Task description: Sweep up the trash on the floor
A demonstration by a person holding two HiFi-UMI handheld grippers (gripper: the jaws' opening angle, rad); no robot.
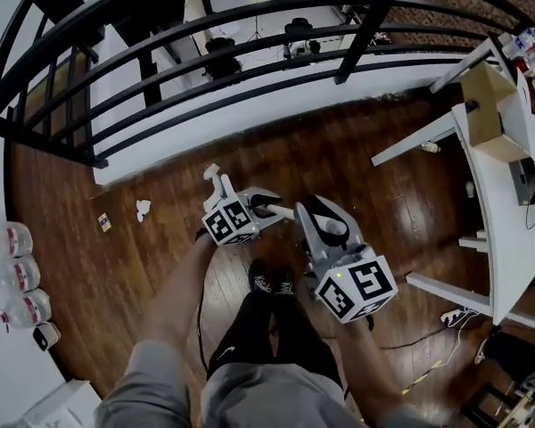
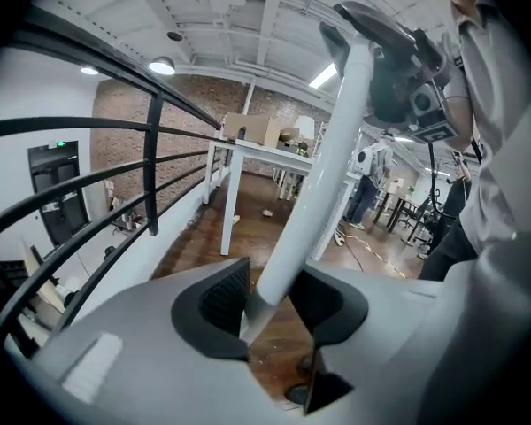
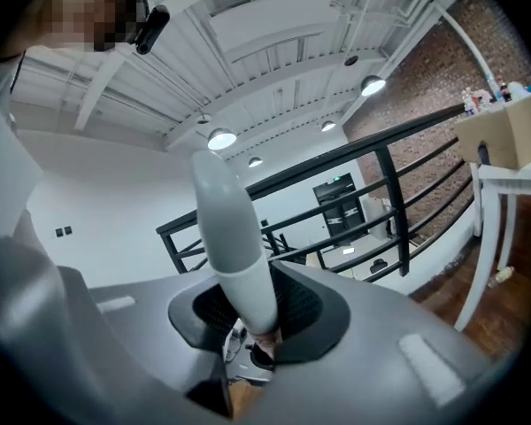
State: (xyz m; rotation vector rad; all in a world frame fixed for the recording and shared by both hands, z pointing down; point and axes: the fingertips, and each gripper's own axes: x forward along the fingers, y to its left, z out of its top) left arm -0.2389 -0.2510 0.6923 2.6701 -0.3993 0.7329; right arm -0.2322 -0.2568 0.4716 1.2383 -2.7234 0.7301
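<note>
While crumpled white trash [image 1: 144, 209] is lying on the wood floor [image 1: 339, 159] beside the railing [image 1: 370, 25], left of both grippers, left gripper [image 2: 270, 304] jaws are clamping a white pole [image 2: 314, 184], right gripper [image 3: 252, 312] jaws are clamping a grey-white handle [image 3: 234, 255].

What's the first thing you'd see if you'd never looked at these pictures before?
The two hand-held grippers, each with a black-and-white marker cube: the left hand-held gripper clamps a long white pole, the right hand-held gripper a white handle. Next, the black railing curving past the wooden floor, with crumpled paper lying left of the grippers.
</note>
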